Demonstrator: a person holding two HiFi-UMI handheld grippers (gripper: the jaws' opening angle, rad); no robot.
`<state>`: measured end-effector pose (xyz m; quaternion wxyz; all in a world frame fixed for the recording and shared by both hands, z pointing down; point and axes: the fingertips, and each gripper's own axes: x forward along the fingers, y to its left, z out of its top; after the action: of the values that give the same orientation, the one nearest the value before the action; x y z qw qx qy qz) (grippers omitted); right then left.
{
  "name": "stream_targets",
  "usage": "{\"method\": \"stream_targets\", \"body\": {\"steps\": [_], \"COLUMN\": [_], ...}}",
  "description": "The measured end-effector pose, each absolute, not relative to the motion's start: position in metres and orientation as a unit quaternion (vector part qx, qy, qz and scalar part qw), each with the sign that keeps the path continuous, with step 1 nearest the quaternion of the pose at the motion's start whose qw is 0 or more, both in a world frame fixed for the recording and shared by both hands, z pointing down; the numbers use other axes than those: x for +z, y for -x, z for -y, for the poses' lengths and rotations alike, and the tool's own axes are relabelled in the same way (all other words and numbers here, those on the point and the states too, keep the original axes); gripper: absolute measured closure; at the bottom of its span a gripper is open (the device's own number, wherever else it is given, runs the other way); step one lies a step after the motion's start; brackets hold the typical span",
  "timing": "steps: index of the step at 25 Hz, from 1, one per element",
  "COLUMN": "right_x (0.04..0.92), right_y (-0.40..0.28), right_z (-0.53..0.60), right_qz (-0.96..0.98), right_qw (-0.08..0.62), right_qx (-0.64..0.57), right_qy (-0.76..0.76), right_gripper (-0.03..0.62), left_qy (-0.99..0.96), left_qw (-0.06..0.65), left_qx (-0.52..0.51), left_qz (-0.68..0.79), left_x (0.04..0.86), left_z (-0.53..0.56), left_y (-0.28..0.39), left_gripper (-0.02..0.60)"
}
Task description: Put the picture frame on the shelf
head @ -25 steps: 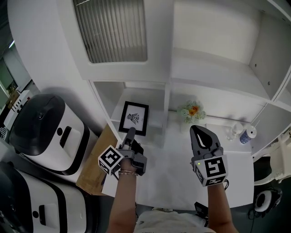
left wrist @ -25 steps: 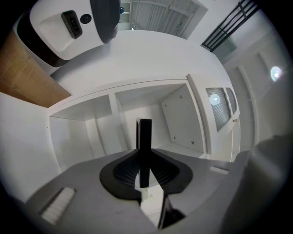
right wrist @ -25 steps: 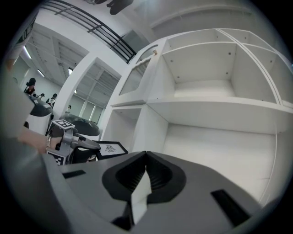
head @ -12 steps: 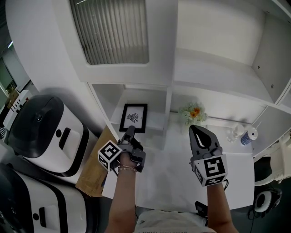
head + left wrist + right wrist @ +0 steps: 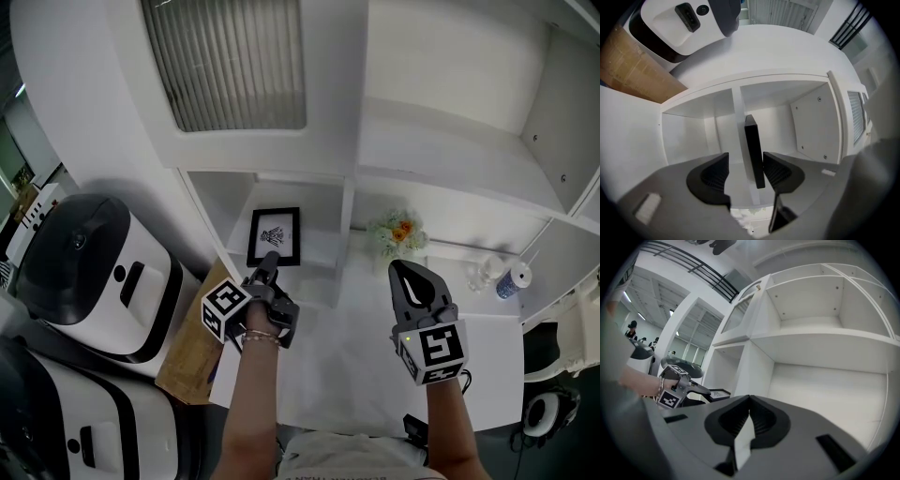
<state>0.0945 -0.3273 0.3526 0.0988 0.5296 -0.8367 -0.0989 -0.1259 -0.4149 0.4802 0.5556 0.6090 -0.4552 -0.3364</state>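
Observation:
The black picture frame [image 5: 274,236] with a white print stands on the lower left shelf compartment [image 5: 319,253]. My left gripper [image 5: 268,266] is right in front of it. In the left gripper view the frame [image 5: 753,140] shows edge-on between the jaws of the left gripper [image 5: 744,158]. The jaws are opening: the frame is close to the right pad and a gap shows on its left. My right gripper [image 5: 411,274] hovers over the white table with nothing in it. In its own view, the right gripper [image 5: 749,400] has its jaws together.
A small bunch of flowers [image 5: 397,230] and a blue-and-white cup [image 5: 512,277] stand in the neighbouring shelf compartment. Two white-and-black machines [image 5: 89,272] sit at the left beside a brown board [image 5: 192,342]. The upper shelves [image 5: 450,141] hold nothing.
The left gripper has moved forward and the picture frame has gone deeper into the compartment, standing more upright. The right gripper has hardly moved.

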Motion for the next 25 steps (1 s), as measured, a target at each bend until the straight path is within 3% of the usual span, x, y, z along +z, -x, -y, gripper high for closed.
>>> {"method": "stream_targets", "body": {"steps": [25], "right_x": [0.355], "right_y": [-0.107], "right_z": [0.315], "right_qz": [0.835], "right_qw": [0.113], "right_qx": [-0.099], "right_qy": [-0.529], "right_gripper": [0.586], "left_qy": [-0.634], "left_qw": [0.546], "left_qx": [-0.261], "left_qz": [0.481], "left_x": [0.474], "left_z": [0.443], "left_y": [0.115], "left_gripper": [0.368]}}
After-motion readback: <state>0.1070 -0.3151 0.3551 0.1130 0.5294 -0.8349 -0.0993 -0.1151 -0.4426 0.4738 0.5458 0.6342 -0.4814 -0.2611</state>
